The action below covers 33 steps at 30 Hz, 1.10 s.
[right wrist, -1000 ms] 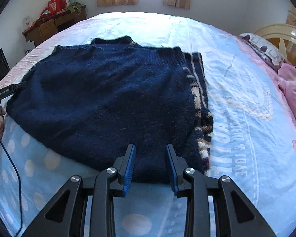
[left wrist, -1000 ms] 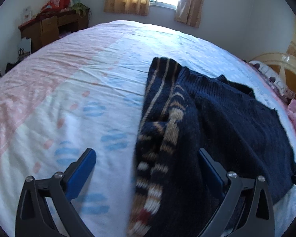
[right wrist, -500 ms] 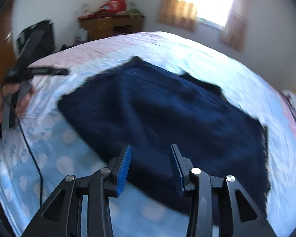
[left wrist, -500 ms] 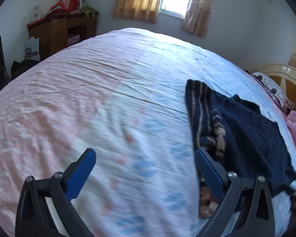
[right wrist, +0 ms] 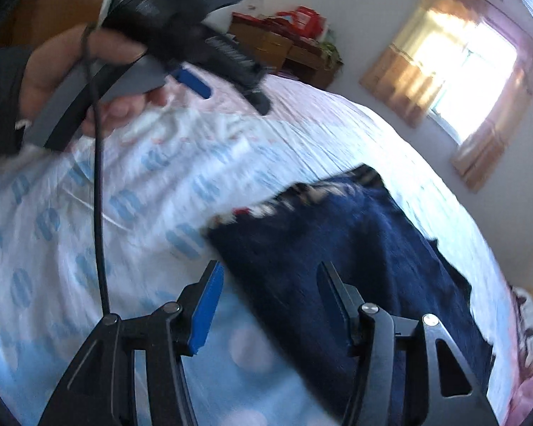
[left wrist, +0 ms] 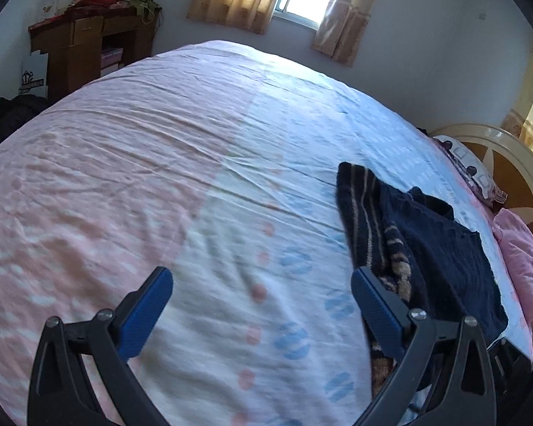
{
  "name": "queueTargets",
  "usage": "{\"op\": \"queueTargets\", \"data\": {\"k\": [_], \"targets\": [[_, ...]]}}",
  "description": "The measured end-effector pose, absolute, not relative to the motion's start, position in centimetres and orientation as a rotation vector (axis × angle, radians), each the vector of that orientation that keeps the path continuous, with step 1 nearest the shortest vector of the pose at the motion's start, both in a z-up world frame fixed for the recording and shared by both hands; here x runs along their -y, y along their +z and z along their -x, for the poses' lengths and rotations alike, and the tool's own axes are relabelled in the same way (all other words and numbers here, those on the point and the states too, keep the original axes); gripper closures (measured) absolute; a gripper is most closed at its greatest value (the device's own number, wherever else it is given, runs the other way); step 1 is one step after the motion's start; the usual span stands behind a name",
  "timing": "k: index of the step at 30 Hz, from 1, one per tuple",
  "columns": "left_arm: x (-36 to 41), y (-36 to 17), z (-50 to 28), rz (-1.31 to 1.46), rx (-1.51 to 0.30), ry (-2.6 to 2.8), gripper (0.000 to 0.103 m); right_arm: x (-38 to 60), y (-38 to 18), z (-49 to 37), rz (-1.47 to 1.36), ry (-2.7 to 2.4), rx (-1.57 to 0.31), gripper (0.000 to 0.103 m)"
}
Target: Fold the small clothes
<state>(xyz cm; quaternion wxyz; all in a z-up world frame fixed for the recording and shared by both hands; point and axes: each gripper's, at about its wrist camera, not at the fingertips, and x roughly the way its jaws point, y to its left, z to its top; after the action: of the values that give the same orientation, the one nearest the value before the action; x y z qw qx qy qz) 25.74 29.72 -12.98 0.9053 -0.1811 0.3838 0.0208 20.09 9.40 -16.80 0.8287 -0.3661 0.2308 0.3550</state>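
Your left gripper point(left wrist: 261, 296) is spread wide above the bed point(left wrist: 160, 163), holding nothing. Your right gripper point(right wrist: 270, 296) is also parted and empty, just over the near edge of the navy sweater point(right wrist: 355, 248), which lies flat on the bed with its striped sleeve point(left wrist: 364, 213) folded across.

- Left wrist view looks from low above the bed point(left wrist: 195, 177) toward the window point(left wrist: 302, 0).
- Right wrist view, tilted, faces the same window point(right wrist: 469, 60); both share the sweater point(left wrist: 437, 248).
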Motion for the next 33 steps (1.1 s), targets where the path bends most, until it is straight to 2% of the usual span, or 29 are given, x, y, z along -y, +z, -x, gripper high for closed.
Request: {"op": "queueTargets", "data": {"k": [5,6,8,10,21,24,25,27,28,31,33], "targets": [[-28.8,-13.0,-27.8,0.364,-0.823,-0.041,0.0,-11.9,-18.2,-21.5,0.783,0.691,-0.495,0.048],[-28.4,-13.0,-28.4,0.364,-0.827,-0.065,0.0,-11.8,-18.3,-21.7,0.764,0.693,-0.511,0.051],[-27.8,-13.1,-29.6,0.371,-0.834,-0.113,0.0,-11.8,-18.5,-21.5,0.751,0.702,-0.52,0.064],[-27.0,-13.3,-31.1,0.378,-0.842,-0.149,0.0,-11.7,-18.7,-21.0,0.764,0.694,-0.501,0.068],[-23.0,-14.9,-38.1,0.42,-0.91,-0.304,0.001,-11.3,-18.9,-21.3,0.717,0.7,-0.51,0.071],[-22.0,-15.3,-39.0,0.401,-0.93,-0.322,0.003,-11.2,-18.9,-21.4,0.71,0.703,-0.512,0.071],[-21.7,-15.4,-39.1,0.386,-0.923,-0.316,0.006,-11.2,-18.9,-21.3,0.709,0.703,-0.511,0.071],[-21.6,-15.5,-39.2,0.389,-0.908,-0.349,0.032,-11.1,-18.9,-21.3,0.708,0.702,-0.508,0.071],[-21.6,-15.7,-39.4,0.389,-0.926,-0.358,0.055,-11.1,-18.9,-21.2,0.708,0.702,-0.507,0.071],[-21.7,-15.7,-39.3,0.409,-0.931,-0.391,0.08,-11.0,-18.7,-21.2,0.703,0.705,-0.507,0.073],[-21.9,-15.4,-39.1,0.412,-0.928,-0.365,0.084,-10.7,-18.4,-21.2,0.697,0.709,-0.507,0.082]]}}
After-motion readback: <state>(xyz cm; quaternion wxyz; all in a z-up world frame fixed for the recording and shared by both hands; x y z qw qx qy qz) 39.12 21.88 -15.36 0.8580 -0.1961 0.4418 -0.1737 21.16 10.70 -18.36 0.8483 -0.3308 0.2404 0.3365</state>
